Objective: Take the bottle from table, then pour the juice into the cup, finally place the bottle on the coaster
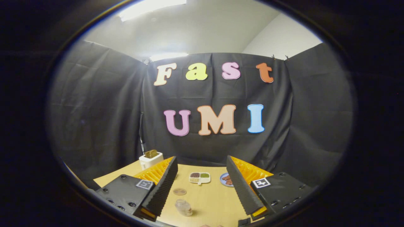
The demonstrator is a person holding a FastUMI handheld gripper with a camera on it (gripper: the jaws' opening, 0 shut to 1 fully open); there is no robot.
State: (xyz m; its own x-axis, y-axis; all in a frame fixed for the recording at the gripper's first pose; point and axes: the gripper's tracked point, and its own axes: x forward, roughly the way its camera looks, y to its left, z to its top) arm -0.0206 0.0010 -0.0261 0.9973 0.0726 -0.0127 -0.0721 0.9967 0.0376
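Here we hold the gripper (202,189) with its jaws spread wide and nothing between the pads. Below and between the fingers, slightly toward the left one, a small clear bottle (183,207) stands upright on the wooden table (214,201), its long axis vertical, so we judge the coming move to be a descent and a slight leftward shift. Just beyond it lies a round coaster (180,191). Farther ahead sit a divided dish (199,177), a blue plate (226,179) partly behind the right finger, and a toaster (151,158) past the left finger. We can make out no cup, and the bottle's cap and contents are hard to read.
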